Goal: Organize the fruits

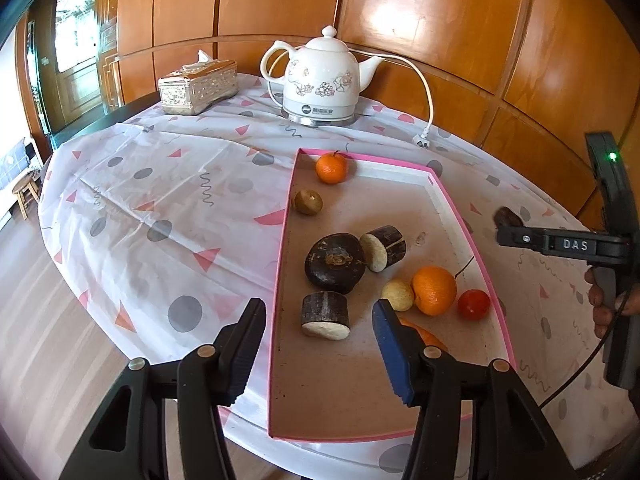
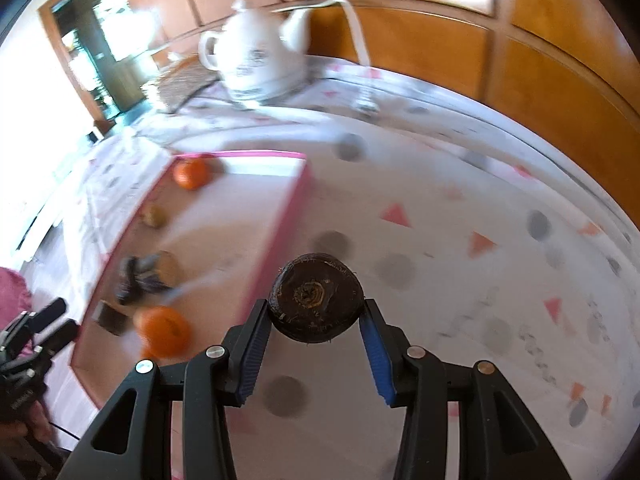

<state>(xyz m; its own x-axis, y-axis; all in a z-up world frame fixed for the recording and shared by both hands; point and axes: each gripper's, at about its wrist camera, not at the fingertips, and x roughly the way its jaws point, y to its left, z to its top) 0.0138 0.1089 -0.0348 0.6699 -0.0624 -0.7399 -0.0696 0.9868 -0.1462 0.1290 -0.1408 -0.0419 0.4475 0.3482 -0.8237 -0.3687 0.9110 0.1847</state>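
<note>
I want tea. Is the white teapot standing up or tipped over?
Upright: the white floral ceramic teapot stands on its base, lid on top.

A: Any lettering to read?
B: "DAS", in pale capitals on the black body of the right hand-held gripper (image 1: 505, 222).
A: And the kettle (image 1: 320, 76)?
B: A small logo on its base, too tiny to read.

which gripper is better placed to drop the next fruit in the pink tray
Right. The right gripper already clamps a dark round fruit just outside the pink tray. The left gripper hangs open and empty over the tray.
</note>
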